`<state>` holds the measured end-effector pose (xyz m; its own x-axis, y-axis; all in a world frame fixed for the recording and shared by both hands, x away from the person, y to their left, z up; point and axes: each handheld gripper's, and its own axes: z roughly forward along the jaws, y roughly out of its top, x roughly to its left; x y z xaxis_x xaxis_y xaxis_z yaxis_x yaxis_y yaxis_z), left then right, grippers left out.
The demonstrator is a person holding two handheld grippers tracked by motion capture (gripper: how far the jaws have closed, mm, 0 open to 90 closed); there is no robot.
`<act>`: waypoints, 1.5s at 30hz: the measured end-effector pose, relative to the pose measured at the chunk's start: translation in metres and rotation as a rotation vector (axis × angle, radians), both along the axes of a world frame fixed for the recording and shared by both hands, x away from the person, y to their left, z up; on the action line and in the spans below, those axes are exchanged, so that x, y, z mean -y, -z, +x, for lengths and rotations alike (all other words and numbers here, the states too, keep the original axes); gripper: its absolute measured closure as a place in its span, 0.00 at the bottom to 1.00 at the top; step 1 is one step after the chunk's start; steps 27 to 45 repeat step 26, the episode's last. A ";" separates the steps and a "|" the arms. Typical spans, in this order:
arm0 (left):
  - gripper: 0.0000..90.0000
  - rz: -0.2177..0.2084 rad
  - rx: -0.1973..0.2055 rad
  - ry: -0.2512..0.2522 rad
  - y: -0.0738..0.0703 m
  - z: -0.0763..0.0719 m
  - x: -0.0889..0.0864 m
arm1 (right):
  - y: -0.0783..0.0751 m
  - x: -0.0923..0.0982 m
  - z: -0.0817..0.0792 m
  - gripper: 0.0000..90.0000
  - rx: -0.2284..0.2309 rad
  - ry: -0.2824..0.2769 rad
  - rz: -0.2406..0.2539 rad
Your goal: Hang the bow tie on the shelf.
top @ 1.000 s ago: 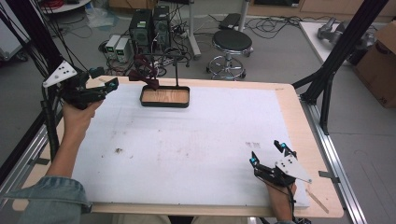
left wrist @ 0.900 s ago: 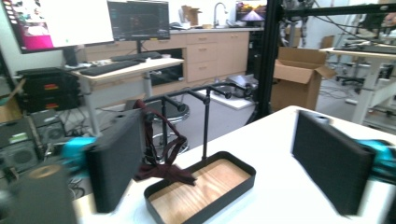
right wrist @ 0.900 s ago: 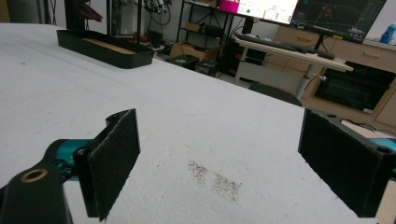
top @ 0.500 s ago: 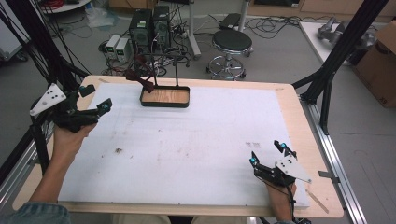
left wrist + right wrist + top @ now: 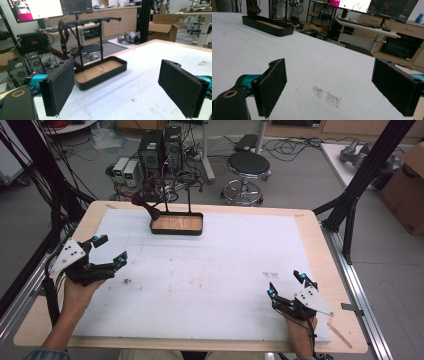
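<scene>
A black tray point(image 5: 177, 233) with a wooden floor stands at the far middle of the white mat point(image 5: 210, 270). A black rack point(image 5: 190, 195) rises from it, and a dark red strap point(image 5: 145, 206) hangs off its left end. My left gripper point(image 5: 112, 249) hovers over the mat's left edge, open; its jaws have just been opening and nothing is between them. In the left gripper view the gripper point(image 5: 125, 87) faces the tray point(image 5: 105, 77) and strap point(image 5: 63, 35). My right gripper point(image 5: 286, 284) rests open at the near right, with only stained mat between its pads point(image 5: 329, 87).
The wooden table edge point(image 5: 320, 250) frames the mat. Black frame posts point(image 5: 350, 205) stand at the right and left. Beyond the far edge are a stool point(image 5: 248, 167), computer cases point(image 5: 160, 147) and cables on the floor; a cardboard box point(image 5: 407, 185) sits far right.
My left gripper has come back toward the near side and down along the left edge, away from the rack, and its jaws stand wider. The right gripper has not moved.
</scene>
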<state>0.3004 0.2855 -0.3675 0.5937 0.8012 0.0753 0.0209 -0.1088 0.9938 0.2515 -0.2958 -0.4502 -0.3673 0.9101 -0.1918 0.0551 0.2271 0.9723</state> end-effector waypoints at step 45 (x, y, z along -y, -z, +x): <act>0.16 0.058 -0.207 -0.026 0.065 -0.014 0.016 | 0.000 0.000 0.000 0.13 0.000 -0.001 -0.001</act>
